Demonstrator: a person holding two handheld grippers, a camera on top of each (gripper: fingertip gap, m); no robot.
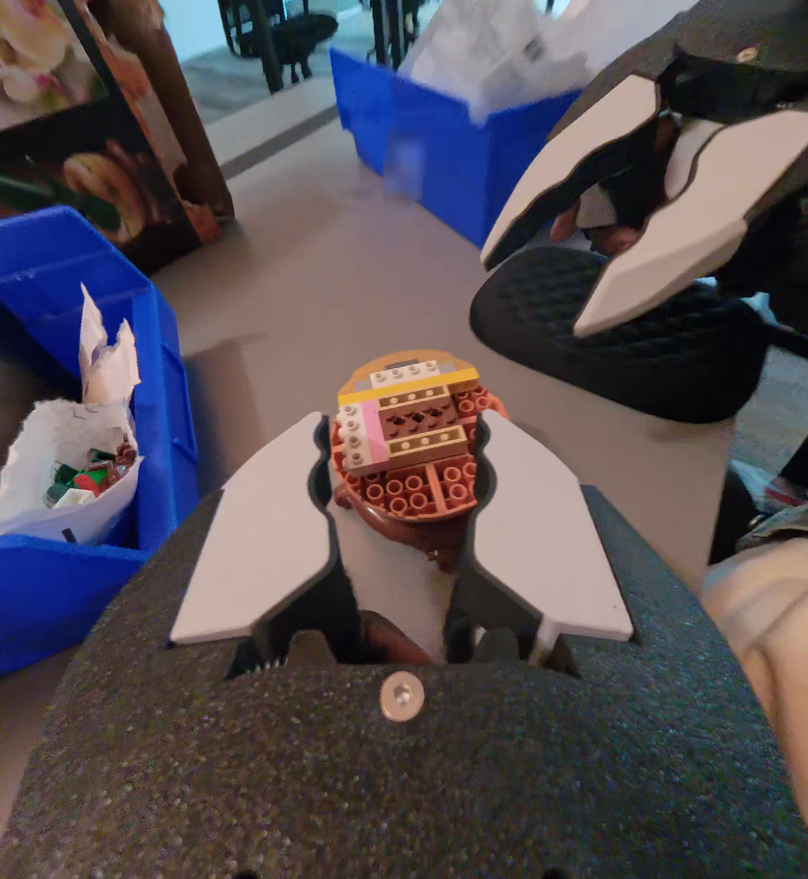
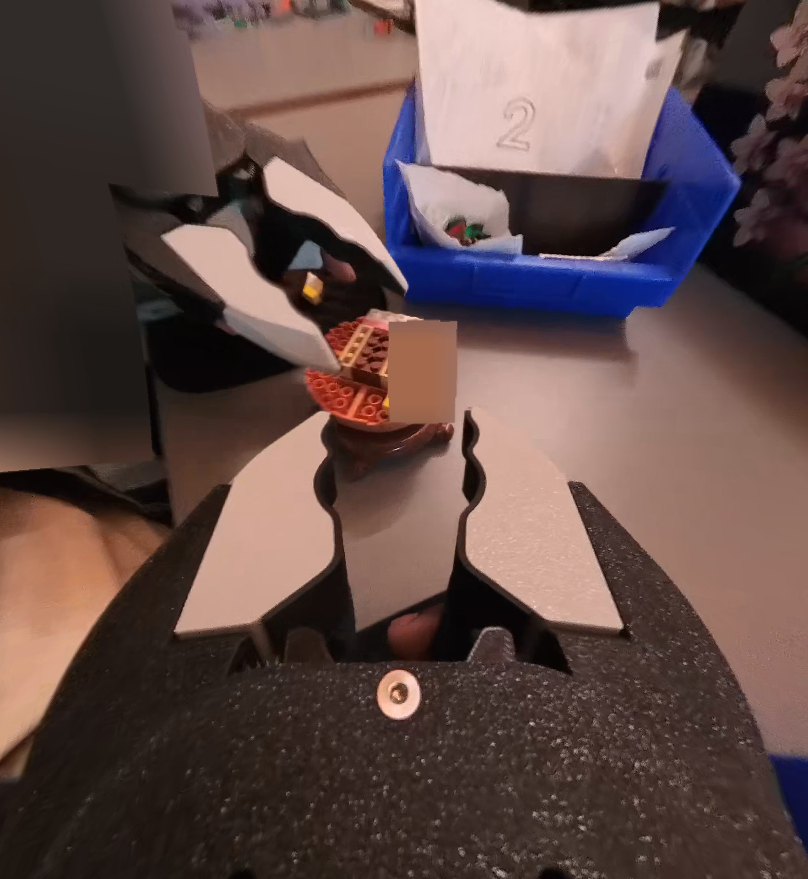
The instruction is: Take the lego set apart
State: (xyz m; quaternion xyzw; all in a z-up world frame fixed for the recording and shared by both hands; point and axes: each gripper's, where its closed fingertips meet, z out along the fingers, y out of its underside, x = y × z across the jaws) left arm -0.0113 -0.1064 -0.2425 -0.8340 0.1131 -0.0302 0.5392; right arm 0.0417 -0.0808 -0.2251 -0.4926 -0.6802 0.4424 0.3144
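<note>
Grey tabletop [image 1: 297, 285] is filling most of both views, with chair legs and a bright floor blurring out behind it.

Lego set [image 1: 411, 442] is sitting on that table: a round reddish-brown studded plate on a dark brown base, with tan, pink, white and yellow bricks stacked on top. Part of it is getting covered by a mosaic patch in the right wrist view, so the far side is hard to read there.

Left gripper [image 1: 399, 418] is reaching around the model, its grey fingers standing on either side of the studded plate. Whether they're actually pinching it or just flanking it, I can't tell; the contact points are hiding behind the finger edges.

Right gripper [image 2: 394, 414] is hanging released, fingers spread, nothing between them, with the model just ahead of its tips.

Blue bin [image 1: 59, 594] on the left is holding a torn white paper bag [image 1: 59, 475] with small red, green and white pieces inside, too small to sort out. Another white bag in that bin is showing a printed digit. A second blue bin [image 1: 440, 142] is sitting farther back, smeared. A dark box with flower pictures [image 1: 83, 119] is getting cut off at the edge, and a black quilted seat [image 1: 630, 342] is sitting beyond the table.
</note>
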